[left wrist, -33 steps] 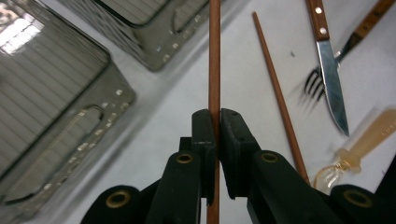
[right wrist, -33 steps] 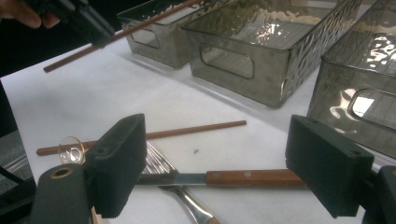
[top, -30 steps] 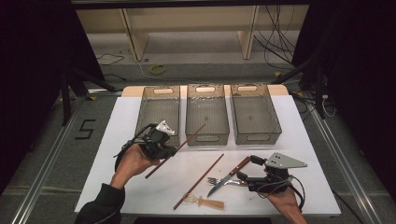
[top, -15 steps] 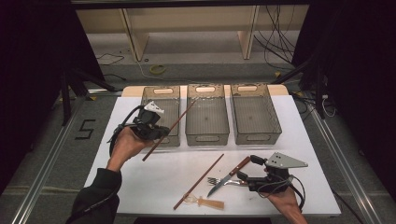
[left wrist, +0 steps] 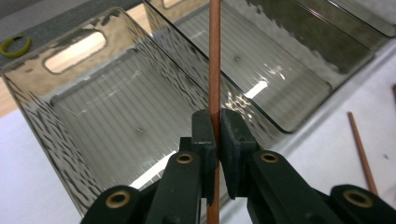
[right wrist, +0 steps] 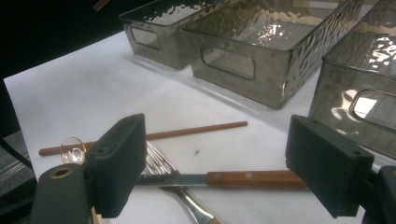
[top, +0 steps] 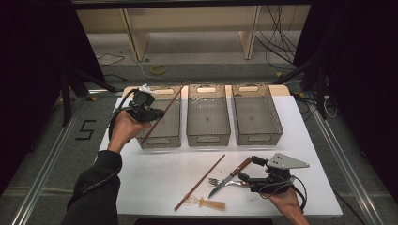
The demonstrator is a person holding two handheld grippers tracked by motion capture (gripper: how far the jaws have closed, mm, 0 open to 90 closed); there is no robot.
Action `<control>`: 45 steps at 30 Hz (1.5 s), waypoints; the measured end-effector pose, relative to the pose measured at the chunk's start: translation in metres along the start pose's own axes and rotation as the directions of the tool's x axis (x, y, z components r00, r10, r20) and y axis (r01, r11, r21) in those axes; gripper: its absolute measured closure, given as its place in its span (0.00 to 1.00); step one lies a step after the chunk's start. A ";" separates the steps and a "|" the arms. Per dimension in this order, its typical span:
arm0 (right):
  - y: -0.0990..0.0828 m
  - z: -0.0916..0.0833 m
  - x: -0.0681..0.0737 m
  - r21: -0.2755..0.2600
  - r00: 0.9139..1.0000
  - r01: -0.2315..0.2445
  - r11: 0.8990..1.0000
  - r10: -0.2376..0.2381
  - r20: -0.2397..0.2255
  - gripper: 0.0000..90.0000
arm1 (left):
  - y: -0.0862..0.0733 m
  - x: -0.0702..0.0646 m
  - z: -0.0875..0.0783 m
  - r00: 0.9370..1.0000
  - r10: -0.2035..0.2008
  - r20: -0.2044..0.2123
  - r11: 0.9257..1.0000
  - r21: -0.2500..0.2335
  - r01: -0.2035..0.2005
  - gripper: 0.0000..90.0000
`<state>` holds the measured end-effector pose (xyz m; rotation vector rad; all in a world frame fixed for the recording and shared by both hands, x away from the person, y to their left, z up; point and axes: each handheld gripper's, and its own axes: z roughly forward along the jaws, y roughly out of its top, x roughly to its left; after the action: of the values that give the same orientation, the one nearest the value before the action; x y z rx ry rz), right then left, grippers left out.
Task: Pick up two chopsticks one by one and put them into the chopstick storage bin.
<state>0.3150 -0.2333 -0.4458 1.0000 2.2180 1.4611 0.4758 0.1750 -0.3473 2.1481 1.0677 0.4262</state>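
Observation:
My left gripper (top: 156,114) is shut on a reddish-brown chopstick (top: 164,112), which hangs tilted above the left grey bin (top: 159,140). In the left gripper view the pads (left wrist: 205,135) clamp the chopstick (left wrist: 215,56) over that bin's floor (left wrist: 116,107). A second chopstick (top: 201,182) lies on the white table. My right gripper (top: 248,168) rests open at the front right, its jaws (right wrist: 219,154) on either side of a wooden-handled knife (right wrist: 252,178) that crosses a fork (right wrist: 182,196).
Middle (top: 208,117) and right (top: 256,115) grey bins stand empty in a row at the table's back. A small wooden-handled utensil (top: 209,203) lies near the front edge. Black curtains and cables surround the table (top: 155,173).
My left gripper has carried the chopstick up and away from the table's front, and it is now over the left bin. The right gripper has stayed put.

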 end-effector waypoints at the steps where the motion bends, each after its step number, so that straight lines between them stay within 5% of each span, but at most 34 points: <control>1: 0.000 0.000 0.000 -0.002 1.000 0.000 1.000 0.000 0.000 0.24 | 0.001 0.002 0.001 1.000 -0.004 -0.003 1.000 -0.003 0.004 0.94; 12: 0.000 0.001 0.001 0.005 1.000 -0.001 1.000 0.001 -0.008 0.24 | 0.006 0.034 0.013 0.996 -0.080 -0.035 0.996 -0.043 0.078 0.94; 21: -0.001 0.001 0.000 0.005 1.000 -0.003 1.000 0.003 -0.009 0.24 | 0.001 0.046 0.025 0.991 -0.118 -0.069 0.991 -0.063 0.114 0.94; 45: -0.001 0.001 0.000 0.004 1.000 -0.005 1.000 0.005 -0.012 0.24 | -0.023 0.051 0.052 0.985 -0.152 -0.085 0.988 -0.037 0.150 0.93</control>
<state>0.3156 -0.2328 -0.4467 1.0011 2.2285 1.4691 0.5229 0.2025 -0.4010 2.0211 1.2558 0.4659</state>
